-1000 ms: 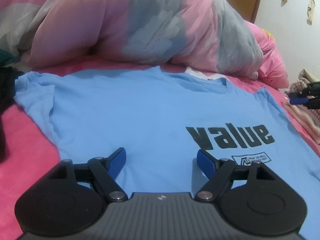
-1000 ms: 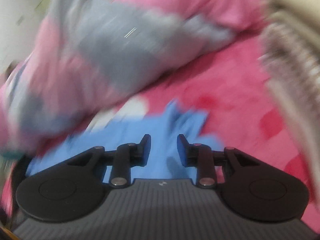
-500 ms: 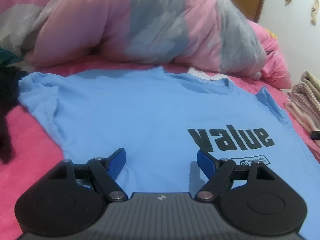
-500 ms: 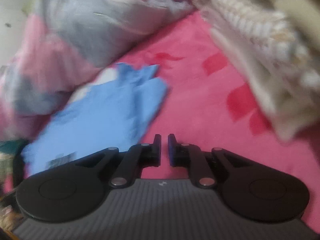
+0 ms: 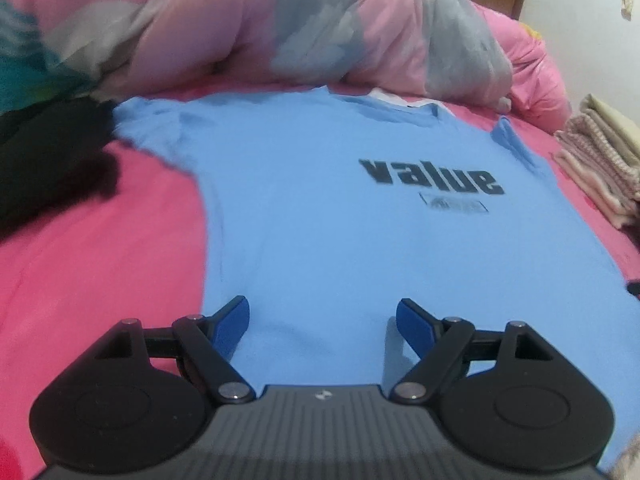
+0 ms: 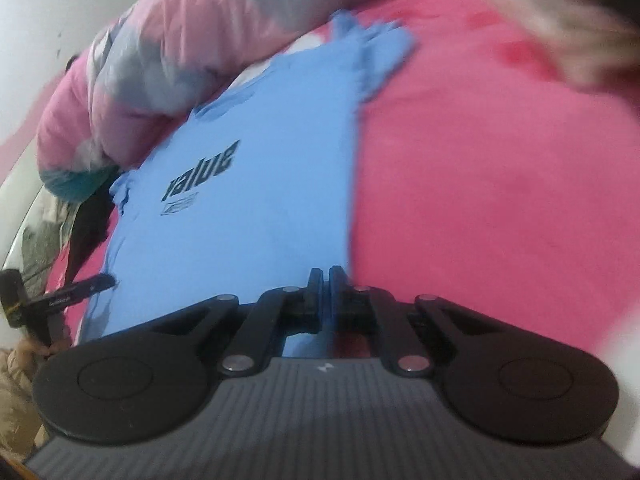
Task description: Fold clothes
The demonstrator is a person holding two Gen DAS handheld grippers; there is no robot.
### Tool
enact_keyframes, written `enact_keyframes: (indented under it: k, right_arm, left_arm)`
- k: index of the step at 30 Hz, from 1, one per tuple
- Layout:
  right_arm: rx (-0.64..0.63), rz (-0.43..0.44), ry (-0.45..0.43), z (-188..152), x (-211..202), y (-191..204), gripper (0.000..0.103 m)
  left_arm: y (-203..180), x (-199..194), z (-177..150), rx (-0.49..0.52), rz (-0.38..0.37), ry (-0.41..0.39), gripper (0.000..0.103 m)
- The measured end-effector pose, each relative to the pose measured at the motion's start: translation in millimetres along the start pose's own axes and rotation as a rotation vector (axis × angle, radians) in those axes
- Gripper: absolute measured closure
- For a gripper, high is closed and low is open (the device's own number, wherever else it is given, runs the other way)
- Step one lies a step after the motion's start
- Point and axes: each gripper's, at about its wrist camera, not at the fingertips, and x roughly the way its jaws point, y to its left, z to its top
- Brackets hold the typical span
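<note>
A light blue T-shirt (image 5: 320,208) printed with the word "value" lies spread flat, front up, on a pink bedsheet (image 5: 100,248), its collar toward a heaped pink-and-grey duvet (image 5: 280,28). At far left a dark garment (image 5: 48,160) rests on the sheet, touching the shirt's sleeve. The left tool (image 5: 322,316) hangs over the shirt's lower half with its blue-padded fingers (image 5: 230,320) spread wide and nothing between them. To the right, a stack of folded pale cloths (image 5: 596,160) sits near the shirt's other sleeve. In the right wrist view, the right tool (image 6: 325,280) is at the shirt's (image 6: 248,184) side edge, where blue cloth meets pink sheet (image 6: 500,184); its jaws are pressed together, and whether they pinch the fabric cannot be told through the blur.
</note>
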Motion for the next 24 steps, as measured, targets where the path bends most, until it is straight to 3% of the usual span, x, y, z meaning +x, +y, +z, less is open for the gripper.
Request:
enact_keyframes:
  k: [2, 4, 8, 12, 14, 19, 24]
  right_arm:
    - [0.005, -0.058, -0.019, -18, -22, -3, 0.102]
    - [0.011, -0.074, -0.056, -28, -40, 2, 0.096]
    - [-0.055, 0.008, -0.142, -28, -42, 31, 0.096]
    - [-0.11, 0.058, -0.098, -32, -7, 55, 0.096]
    - [-0.108, 0.001, -0.048, -46, 7, 50, 0.097]
    - [-0.018, 0.036, -0.087, -102, -40, 29, 0.098]
    - [-0.02, 0.042, -0.122, -126, -65, 48, 0.095]
  left_arm:
    - [5, -13, -9, -0.032, -0.003, -0.01, 0.021]
    - [7, -22, -16, -0.061, 0.009, -0.015, 0.02]
    - [9, -38, -28, -0.119, 0.025, -0.027, 0.02]
    - [9, -48, -43, -0.151, 0.049, -0.027, 0.019]
    - [8, -53, -52, -0.161, 0.054, -0.03, 0.019]
    - [8, -67, -67, -0.173, 0.057, -0.044, 0.019]
    - [7, -86, -83, -0.194, 0.06, -0.054, 0.019]
